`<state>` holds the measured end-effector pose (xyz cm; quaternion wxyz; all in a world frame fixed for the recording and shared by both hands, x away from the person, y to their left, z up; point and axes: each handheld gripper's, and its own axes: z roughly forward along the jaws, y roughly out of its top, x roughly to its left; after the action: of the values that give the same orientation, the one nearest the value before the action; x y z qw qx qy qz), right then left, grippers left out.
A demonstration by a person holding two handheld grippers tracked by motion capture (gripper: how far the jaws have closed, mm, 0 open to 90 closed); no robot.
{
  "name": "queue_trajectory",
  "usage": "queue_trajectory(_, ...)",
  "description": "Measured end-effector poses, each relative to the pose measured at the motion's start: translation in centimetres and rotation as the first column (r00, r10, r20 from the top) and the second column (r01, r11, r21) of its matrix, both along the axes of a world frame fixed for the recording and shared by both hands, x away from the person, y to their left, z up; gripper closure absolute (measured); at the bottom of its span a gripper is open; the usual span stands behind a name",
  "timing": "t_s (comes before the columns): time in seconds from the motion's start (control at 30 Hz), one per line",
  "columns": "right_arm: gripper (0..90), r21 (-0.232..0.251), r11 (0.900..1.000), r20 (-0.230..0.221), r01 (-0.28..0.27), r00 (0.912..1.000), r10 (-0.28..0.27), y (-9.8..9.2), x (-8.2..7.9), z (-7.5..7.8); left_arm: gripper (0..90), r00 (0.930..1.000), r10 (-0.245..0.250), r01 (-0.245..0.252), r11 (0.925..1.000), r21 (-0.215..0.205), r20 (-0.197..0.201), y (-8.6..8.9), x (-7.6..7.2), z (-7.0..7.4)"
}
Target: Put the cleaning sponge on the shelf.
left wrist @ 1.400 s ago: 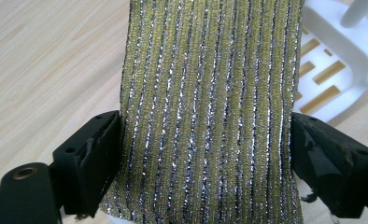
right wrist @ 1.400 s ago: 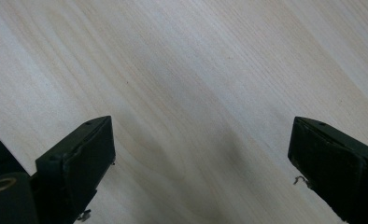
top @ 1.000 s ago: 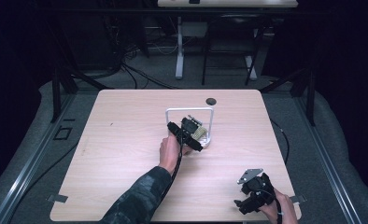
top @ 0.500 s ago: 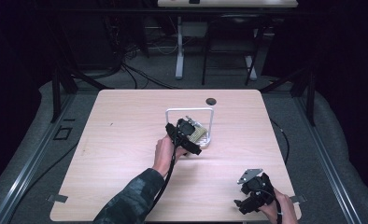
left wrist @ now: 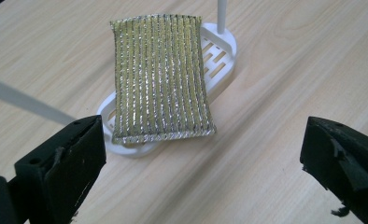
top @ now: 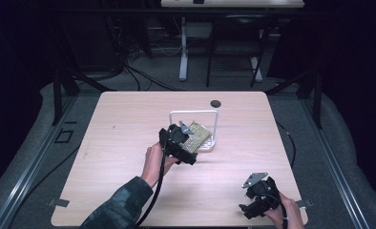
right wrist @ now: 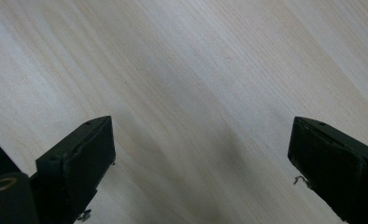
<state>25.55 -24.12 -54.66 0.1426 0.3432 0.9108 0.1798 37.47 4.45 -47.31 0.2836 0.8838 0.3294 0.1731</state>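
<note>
wooden table (top: 129, 124) carries a white rack (top: 214, 121) near its centre. the gold scouring pad (left wrist: 161, 77) lies tilted on the rack's slotted base. left gripper (left wrist: 203, 172) sits just before the pad, jaws wide, holding nothing. right gripper (right wrist: 203, 175), near the table's front right corner, jaws wide over bare wood.
</note>
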Motion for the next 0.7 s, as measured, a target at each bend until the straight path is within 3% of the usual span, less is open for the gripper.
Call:
queue_trajectory(0.23, 6.7, -0.004, 1.0, -0.002, -0.003, 1.0, 0.003, 0.1, 0.0, 0.0, 0.1, 0.9998, 0.002, -0.002, 0.9998, -0.02, 0.019, 2.2, -1.9, 1.2)
queue_trajectory(0.57, 6.7, -0.01, 1.0, -0.006, 0.002, 1.0, -0.002, 0.2, -0.1, 0.0, 0.0, 0.9994, 0.021, -0.02, 0.9995, -0.024, 0.027, 5.5, -4.4, 1.8)
queue_trajectory(0.63, 6.7, -0.015, 1.0, -0.005, -0.003, 1.0, 0.003, 0.2, -0.1, 0.0, 0.0, 0.9994, 0.026, -0.025, 0.9991, -0.034, 0.021, 6.5, -5.0, 1.9)
queue_trajectory(0.7, 6.7, -0.016, 1.0, -0.005, -0.005, 1.0, 0.005, 0.2, -0.1, 0.0, 0.0, 0.9993, 0.037, -0.037, 0.9967, -0.073, 0.003, 7.5, -5.5, 1.8)
